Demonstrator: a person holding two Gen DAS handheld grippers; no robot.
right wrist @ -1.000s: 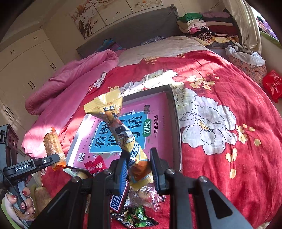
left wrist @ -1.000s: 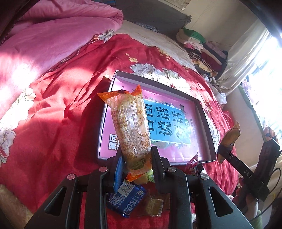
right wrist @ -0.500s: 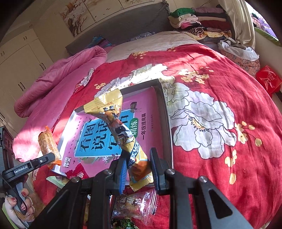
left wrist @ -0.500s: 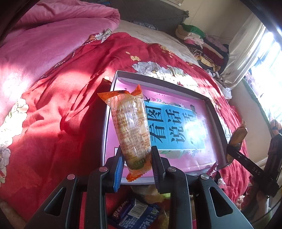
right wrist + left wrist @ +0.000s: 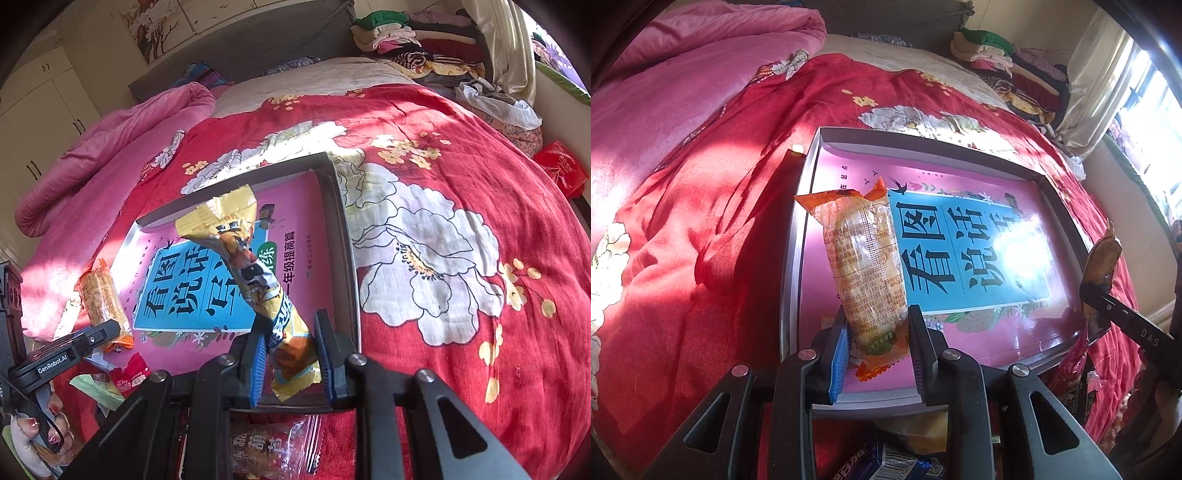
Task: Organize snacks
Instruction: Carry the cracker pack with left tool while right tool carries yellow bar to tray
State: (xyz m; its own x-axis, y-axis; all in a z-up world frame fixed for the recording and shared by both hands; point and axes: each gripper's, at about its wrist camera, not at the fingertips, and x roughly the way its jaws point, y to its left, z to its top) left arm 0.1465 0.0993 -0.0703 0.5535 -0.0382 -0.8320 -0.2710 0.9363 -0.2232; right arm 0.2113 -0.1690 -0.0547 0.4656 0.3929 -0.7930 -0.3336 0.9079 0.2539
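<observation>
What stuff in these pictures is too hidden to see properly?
- Left wrist view: blue snack packet, cut off by the bottom edge and the left gripper.
- Right wrist view: clear red-printed snack bag, partly behind the right gripper.
- Pink book's title, washed out by sun glare.

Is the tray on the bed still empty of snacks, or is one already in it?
Empty of snacks: the tray holds only a pink book. Both snack packets hang clamped above it.
</observation>
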